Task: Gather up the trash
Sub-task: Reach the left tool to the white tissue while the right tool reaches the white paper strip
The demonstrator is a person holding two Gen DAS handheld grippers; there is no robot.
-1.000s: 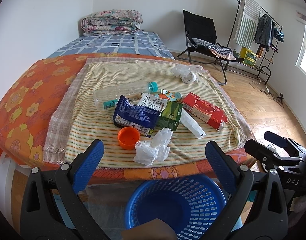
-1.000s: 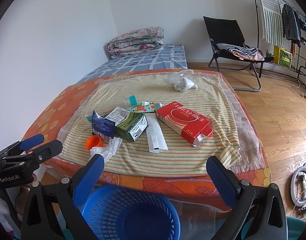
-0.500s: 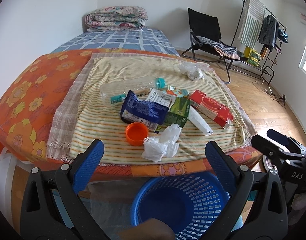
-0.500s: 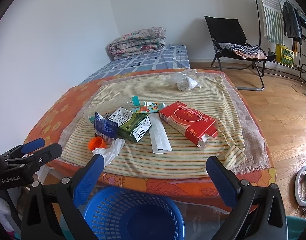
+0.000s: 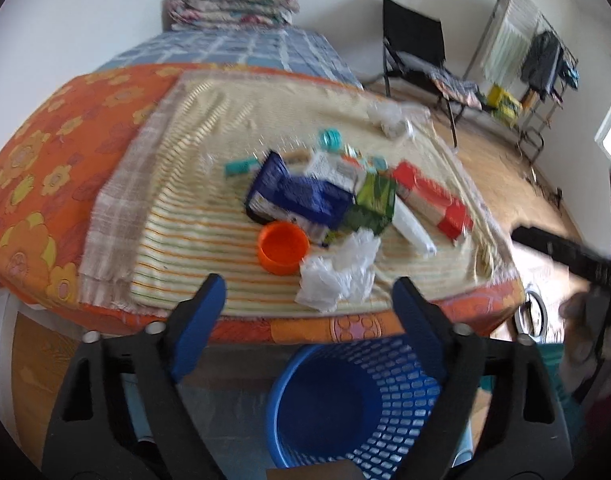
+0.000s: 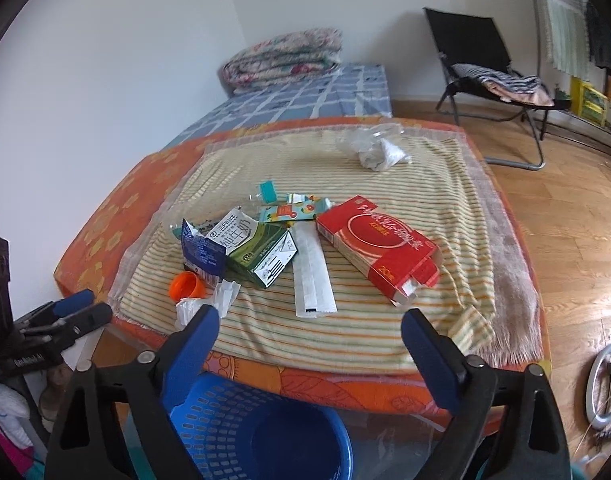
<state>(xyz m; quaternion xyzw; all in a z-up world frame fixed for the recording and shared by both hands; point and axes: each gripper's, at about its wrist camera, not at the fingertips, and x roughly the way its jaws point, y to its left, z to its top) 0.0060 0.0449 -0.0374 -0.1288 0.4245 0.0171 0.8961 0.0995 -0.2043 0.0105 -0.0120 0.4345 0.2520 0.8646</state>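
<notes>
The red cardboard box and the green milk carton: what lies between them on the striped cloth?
In the right wrist view, a long white paper wrapper lies flat between the red cardboard box and the green milk carton, on the striped cloth.

White walls [image 6: 125,60] enclosed the room. Beyond the fingers stood a bed [image 6: 305,92] with a folded quilt [image 6: 285,56]; to their right, a black folding chair [image 6: 485,60] on sunlit wooden floor [image 6: 565,220].
</notes>
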